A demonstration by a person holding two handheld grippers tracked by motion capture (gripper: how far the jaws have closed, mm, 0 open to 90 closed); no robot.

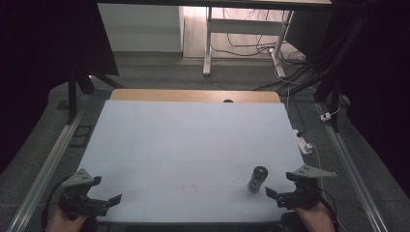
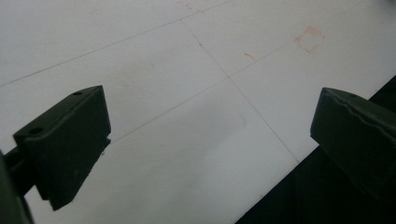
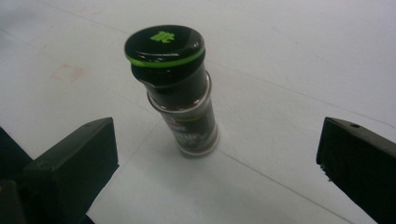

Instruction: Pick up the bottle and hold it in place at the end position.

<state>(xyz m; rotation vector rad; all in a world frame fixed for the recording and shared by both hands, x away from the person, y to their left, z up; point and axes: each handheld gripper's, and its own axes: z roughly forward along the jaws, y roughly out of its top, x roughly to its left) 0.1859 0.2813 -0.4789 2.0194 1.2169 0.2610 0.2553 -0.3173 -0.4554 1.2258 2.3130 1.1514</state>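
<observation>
Spice jar [image 3: 180,93] is the one object on the table, and the right tongs [image 3: 217,158] are lined up on it: in the right gripper view their two black jaws stand wide apart and hold nothing, with the jar upright beyond them and roughly centred in the gap, not touched by either jaw. That wide spread looks chosen to leave room around the jar's body, so a forward push would bring the jaws to either side of it. In the high view the right tongs [image 1: 278,195] sit at the near right corner of the table, just beside the jar [image 1: 257,179], which stands near the table's near edge, toward its right side. The jar has a black cap with a green ring and a dark fill behind a label; being narrow and tall, it would likely tip if nudged high up, so a grip on its body below the cap seems safer. The left tongs [image 2: 210,140] are likewise spread wide and empty, their jaws hanging over bare white table [image 2: 163,70] at the near edge, where faint red marks and thin seam lines show. From above, the left tongs [image 1: 113,200] wait at the near left corner, well apart from the jar, probably parked out of the way.
</observation>
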